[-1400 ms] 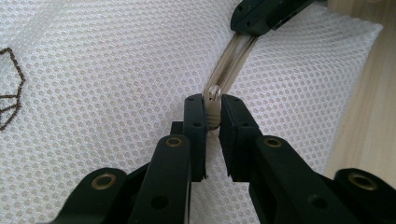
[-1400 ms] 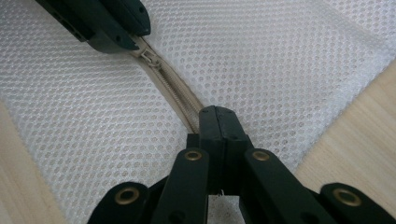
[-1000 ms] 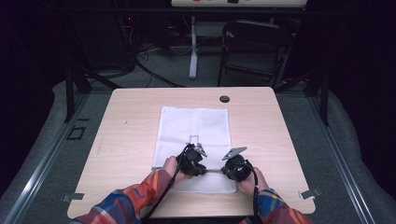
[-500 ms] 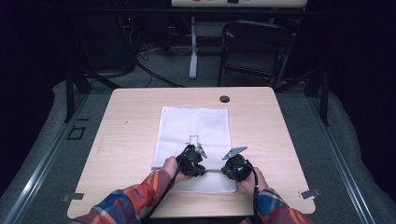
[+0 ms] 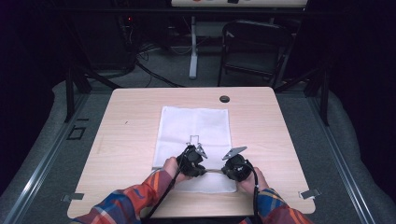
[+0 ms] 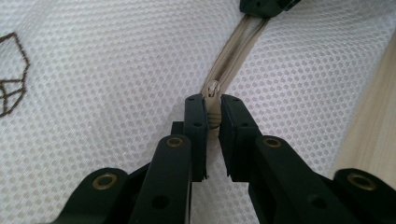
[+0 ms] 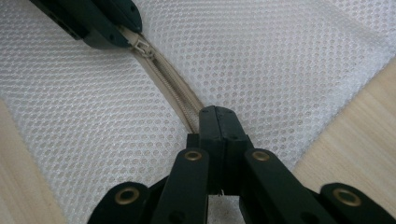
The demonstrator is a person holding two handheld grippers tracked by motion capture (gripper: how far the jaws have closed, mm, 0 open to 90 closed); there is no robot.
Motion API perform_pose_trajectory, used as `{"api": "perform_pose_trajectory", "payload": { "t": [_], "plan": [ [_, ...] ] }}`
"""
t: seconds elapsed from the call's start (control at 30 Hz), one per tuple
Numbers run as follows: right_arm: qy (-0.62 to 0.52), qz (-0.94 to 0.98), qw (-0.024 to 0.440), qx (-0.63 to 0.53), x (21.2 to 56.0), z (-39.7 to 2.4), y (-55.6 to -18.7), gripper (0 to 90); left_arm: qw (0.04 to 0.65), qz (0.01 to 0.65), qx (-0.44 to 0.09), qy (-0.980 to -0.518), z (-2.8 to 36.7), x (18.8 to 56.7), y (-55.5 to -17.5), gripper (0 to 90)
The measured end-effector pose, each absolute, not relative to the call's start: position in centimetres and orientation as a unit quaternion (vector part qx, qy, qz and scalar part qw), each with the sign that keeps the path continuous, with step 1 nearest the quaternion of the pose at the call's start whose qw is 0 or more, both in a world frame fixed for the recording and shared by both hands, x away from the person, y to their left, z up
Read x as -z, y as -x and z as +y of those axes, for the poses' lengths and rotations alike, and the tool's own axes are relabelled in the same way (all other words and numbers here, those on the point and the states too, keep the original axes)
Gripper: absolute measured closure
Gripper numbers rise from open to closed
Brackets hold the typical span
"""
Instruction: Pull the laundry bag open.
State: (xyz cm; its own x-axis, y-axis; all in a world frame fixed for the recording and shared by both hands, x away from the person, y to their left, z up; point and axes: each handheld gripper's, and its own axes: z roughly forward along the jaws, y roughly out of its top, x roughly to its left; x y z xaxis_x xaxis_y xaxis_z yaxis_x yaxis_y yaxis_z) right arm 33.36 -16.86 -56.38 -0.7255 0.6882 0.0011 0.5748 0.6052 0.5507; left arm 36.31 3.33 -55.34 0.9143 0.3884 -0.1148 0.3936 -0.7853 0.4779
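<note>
Two grippers are working near the front edge of the table [image 5: 126, 121] in the high view. The left gripper [image 5: 198, 156] and the right gripper [image 5: 228, 163] are sitting close together on a white mesh bag [image 5: 196, 128], which is lying flat in the middle of the table.

In the left gripper view, the jaws are pinching the tan zipper pull [image 6: 213, 116], with the zipper [image 6: 236, 51] running away toward the other gripper.

In the right gripper view, the jaws are squeezing tight together on the zipper tape [image 7: 175, 91]. The slider [image 7: 142, 46] is sitting farther up, beside the left gripper.
</note>
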Motion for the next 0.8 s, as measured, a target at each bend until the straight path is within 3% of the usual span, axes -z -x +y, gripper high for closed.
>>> {"api": "perform_pose_trajectory", "payload": {
  "t": [0.8],
  "plan": [
    [-0.357,0.887,0.104,-0.272,56.4,-16.9,-33.4,90.0,0.242,0.235,0.017,-0.941,6.8,55.0,-36.7,81.3]
  ]
}}
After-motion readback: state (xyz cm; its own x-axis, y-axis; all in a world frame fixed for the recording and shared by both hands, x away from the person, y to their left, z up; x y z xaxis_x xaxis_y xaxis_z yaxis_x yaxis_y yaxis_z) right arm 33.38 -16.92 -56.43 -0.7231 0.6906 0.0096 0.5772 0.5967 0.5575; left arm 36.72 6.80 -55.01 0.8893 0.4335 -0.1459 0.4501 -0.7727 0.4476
